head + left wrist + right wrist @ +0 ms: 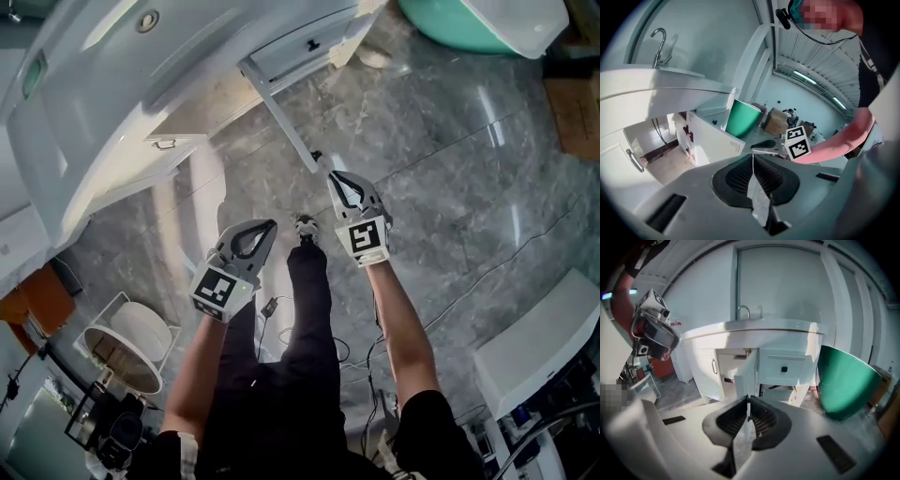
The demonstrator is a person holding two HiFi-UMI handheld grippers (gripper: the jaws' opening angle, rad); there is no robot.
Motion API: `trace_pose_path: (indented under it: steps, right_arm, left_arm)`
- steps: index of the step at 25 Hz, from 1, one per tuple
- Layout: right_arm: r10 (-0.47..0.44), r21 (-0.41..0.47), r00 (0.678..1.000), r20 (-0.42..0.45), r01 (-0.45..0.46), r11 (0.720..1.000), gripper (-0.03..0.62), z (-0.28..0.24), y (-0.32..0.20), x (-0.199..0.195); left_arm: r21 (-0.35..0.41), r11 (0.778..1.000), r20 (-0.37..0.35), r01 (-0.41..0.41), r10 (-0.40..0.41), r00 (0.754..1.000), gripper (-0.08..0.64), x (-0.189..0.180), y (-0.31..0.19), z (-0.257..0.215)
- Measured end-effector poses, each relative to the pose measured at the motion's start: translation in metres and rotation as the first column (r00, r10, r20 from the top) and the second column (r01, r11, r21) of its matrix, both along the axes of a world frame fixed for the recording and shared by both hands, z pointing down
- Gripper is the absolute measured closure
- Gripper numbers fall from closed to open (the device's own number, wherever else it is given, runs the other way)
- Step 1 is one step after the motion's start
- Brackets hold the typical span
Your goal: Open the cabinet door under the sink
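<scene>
The white sink cabinet (112,112) fills the upper left of the head view. Its door (281,117) stands swung far out toward me, seen edge-on, with a small black knob (316,155) near its free end. My right gripper (331,174) is shut, its tips just beside that free end, and I cannot tell if they touch it. In the right gripper view the door (746,376) lines up straight ahead of the shut right gripper (748,400). My left gripper (272,223) hangs lower and left, shut and holding nothing. The left gripper view shows the open door (712,136) and the cabinet's bare inside (656,150).
A drawer (305,45) with a black knob sits right of the opening; a second door with a bar handle (714,366) stays shut to the left. A green tub (469,23) stands at the right, a white box (539,342) lower right, cables (356,356) on the floor.
</scene>
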State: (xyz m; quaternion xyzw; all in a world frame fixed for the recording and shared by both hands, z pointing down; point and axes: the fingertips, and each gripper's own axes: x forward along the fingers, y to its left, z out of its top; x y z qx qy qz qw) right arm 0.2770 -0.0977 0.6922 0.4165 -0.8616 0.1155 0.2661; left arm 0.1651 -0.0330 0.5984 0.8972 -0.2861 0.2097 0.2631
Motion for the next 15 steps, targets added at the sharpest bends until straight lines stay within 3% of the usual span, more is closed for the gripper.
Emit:
trace_pose_path:
  steps: [4,8,11,15]
  right_arm:
    - [0.039,0.012,0.995,0.091,-0.04,0.999,0.518,-0.077,0.03,-0.006]
    - [0.076,0.062,0.982,0.174,-0.088,0.994,0.518,-0.152,0.051,-0.034]
    - [0.027,0.115,0.988,0.155,-0.045,0.992,0.529,-0.196,0.073,-0.07]
    - [-0.007,0.097,0.992,0.127,-0.005,0.995,0.534,-0.236,0.102,-0.103]
  left_arm:
    - [0.023,1.0,-0.008,-0.01,0.01,1.0,0.543,0.006,0.002,-0.046]
    - [0.067,0.997,-0.018,-0.03,0.031,0.999,0.543,-0.011,0.006,-0.093]
    - [0.092,0.995,-0.044,-0.038,0.042,0.998,0.543,-0.036,0.014,-0.127]
    - [0.119,0.992,-0.071,-0.049,0.058,0.996,0.543,-0.064,0.035,-0.165]
